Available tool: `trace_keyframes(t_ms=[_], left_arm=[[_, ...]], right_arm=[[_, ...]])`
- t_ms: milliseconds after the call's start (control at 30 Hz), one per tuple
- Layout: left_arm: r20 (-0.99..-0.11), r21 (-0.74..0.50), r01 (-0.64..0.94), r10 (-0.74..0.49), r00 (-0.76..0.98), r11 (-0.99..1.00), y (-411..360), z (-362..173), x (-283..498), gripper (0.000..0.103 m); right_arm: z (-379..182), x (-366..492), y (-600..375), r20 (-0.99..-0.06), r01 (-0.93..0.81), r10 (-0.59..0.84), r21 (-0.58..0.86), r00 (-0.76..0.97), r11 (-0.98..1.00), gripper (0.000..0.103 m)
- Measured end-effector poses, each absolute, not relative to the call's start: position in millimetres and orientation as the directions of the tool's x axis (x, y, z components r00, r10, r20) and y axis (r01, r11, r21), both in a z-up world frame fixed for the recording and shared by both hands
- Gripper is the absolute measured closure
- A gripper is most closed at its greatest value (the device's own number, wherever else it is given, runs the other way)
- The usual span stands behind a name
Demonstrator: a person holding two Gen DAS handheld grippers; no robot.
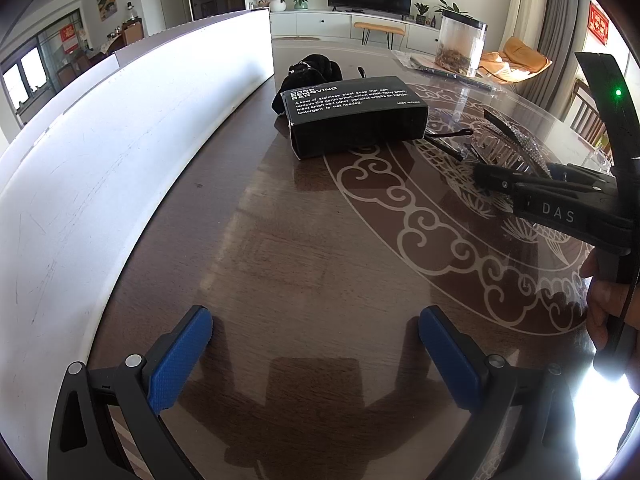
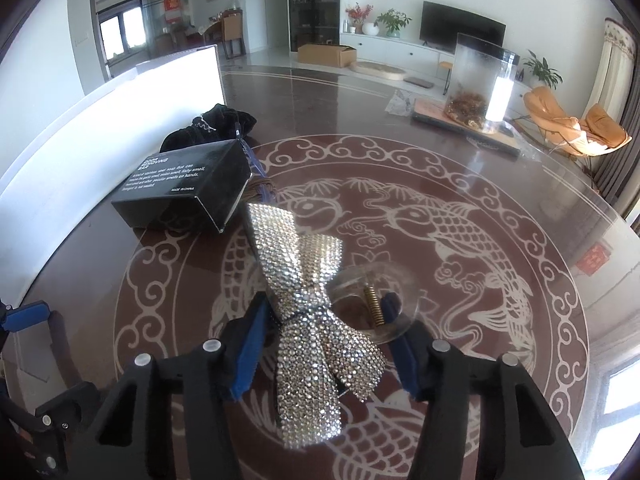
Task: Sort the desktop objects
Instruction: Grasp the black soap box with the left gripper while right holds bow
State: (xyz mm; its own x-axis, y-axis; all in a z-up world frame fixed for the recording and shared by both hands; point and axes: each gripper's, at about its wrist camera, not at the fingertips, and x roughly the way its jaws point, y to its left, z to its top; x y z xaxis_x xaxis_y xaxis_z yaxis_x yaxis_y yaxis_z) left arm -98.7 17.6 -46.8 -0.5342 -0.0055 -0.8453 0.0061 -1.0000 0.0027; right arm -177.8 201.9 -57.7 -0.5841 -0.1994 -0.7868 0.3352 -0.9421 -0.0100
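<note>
A rhinestone bow hair clip (image 2: 304,280) with a clear claw and a brass spring lies on the patterned table, and my right gripper (image 2: 326,308) is shut on it: one blue pad presses the bow's knot, the other the clear claw by the spring. From the left wrist view, that gripper (image 1: 486,174) reaches in from the right over the sparkling clip (image 1: 528,148). My left gripper (image 1: 316,332) hangs open over bare wood, nothing between its fingers. A black soap box (image 1: 352,116) (image 2: 188,188) lies beyond, with a black velvet pouch (image 1: 316,72) (image 2: 216,124) behind it.
A tall white box wall (image 1: 120,140) (image 2: 120,120) runs along the table's left side. A clear canister (image 1: 460,44) (image 2: 480,80) stands on a flat mat at the far right. Thin dark sticks (image 1: 448,136) lie beside the black box. A hand (image 1: 604,300) holds the right gripper.
</note>
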Motion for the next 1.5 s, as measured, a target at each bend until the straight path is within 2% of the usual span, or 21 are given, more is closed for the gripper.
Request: trace_keyframes(t_ms=[533, 700, 767, 833, 933, 1067, 1200, 1400, 1500], left_arm=[[-0.845, 0.003, 0.005, -0.006, -0.535, -1.0, 18.0, -47.1, -98.9, 0.0], [-0.852, 0.004, -0.005, -0.001, -0.524, -1.0, 20.3, -46.2, -98.6, 0.0], [-0.842, 0.026, -0.056, 0.008, -0.54, -0.998, 28.3, -42.1, -99.9, 0.0], [-0.803, 0.11, -0.161, 0.007, -0.596, -0.981, 42.3, -32.5, -106.0, 0.0], [-0.734, 0.353, -0.258, -0.095, -0.673, -0.899, 64.5, -21.8, -129.8, 0.0], [-0.703, 0.455, -0.348, -0.09, -0.706, -0.82, 74.7, -13.3, -181.8, 0.0], [-0.768, 0.403, -0.424, -0.048, -0.638, -0.811, 74.7, -16.8, -236.8, 0.0], [-0.765, 0.401, -0.397, -0.063, -0.642, -0.826, 77.6, -33.2, -271.8, 0.0], [-0.775, 0.354, -0.423, -0.008, -0.632, -0.834, 73.3, -34.2, -270.7, 0.001]], right_arm=[[-54.7, -61.4, 239.5, -0.782, 0.315, -0.214, 0.025, -0.585, -0.949, 0.048], [-53.9, -53.0, 245.1, -0.779, 0.297, -0.219, 0.045, -0.587, -0.954, 0.048], [-54.0, -52.9, 242.6, -0.782, 0.3, -0.209, 0.029, -0.587, -0.954, 0.046], [-54.1, -52.5, 240.5, -0.784, 0.303, -0.202, 0.019, -0.587, -0.953, 0.045], [-54.0, -52.1, 241.5, -0.783, 0.303, -0.209, 0.027, -0.586, -0.953, 0.045], [-53.5, -52.2, 244.5, -0.779, 0.302, -0.23, 0.054, -0.584, -0.952, 0.046], [-53.1, -53.0, 248.4, -0.774, 0.301, -0.254, 0.086, -0.581, -0.95, 0.046], [-52.5, -52.2, 251.6, -0.769, 0.3, -0.272, 0.109, -0.578, -0.948, 0.046], [-52.1, -52.9, 253.9, -0.766, 0.299, -0.284, 0.126, -0.576, -0.946, 0.046]])
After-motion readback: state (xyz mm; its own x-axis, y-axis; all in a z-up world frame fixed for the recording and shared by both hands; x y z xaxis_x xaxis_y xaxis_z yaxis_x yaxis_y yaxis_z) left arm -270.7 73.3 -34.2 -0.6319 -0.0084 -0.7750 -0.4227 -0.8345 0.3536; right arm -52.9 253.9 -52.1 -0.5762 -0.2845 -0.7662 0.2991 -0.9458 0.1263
